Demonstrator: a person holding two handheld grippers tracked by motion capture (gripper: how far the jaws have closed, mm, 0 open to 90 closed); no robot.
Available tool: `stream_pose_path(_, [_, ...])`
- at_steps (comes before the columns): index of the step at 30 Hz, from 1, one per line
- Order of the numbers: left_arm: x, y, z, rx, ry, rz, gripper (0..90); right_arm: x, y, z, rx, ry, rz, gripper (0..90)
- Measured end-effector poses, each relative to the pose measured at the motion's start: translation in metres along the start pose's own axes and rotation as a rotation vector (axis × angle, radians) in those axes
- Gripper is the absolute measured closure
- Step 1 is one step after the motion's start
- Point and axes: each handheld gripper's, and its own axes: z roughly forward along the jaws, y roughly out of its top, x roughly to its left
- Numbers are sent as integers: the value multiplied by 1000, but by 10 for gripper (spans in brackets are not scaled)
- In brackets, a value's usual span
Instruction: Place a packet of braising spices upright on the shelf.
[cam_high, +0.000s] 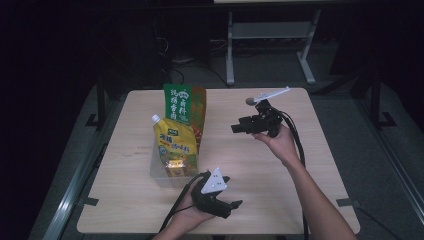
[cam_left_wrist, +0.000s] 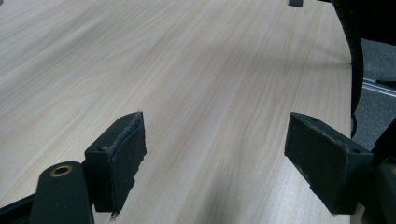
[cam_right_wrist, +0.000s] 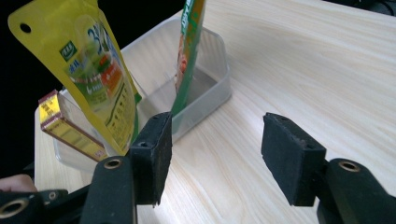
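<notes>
From my remote seat I see a pale wood-grain worktop (cam_high: 280, 165) with rounded corners, lit from above while the room beyond lies dark. Grey floor (cam_high: 350, 95) surrounds it. Past the far edge stands a white metal frame (cam_high: 267, 35) amid dark cables.
</notes>
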Motion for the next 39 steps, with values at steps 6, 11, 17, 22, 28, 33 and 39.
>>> stream_pose_path(6, [-1,0,1,2,-1,-1,200,-4,-11,-7,-8,-4,16,411])
stream_pose_path(11, [1,0,-1,-1,-7,-13,200,-2,-19,-14,-8,-10,11,410])
stream_pose_path(17, [3,0,0,5,-3,-11,199,-4,-25,-20,-7,-8,22,402])
stream_pose_path(22, [4,-1,0,5,-3,-15,199,-4,-29,-26,-17,-4,20,401])
stream_pose_path(28, [6,-2,-2,2,0,1,198,-6,-39,-33,-13,4,28,393])
stream_pose_path(33, [6,-3,-3,1,3,-10,198,-6,-44,-40,-14,4,32,390])
stream_pose_path(39, [7,-2,-3,7,4,6,198,-8,-54,-45,-17,11,33,380])
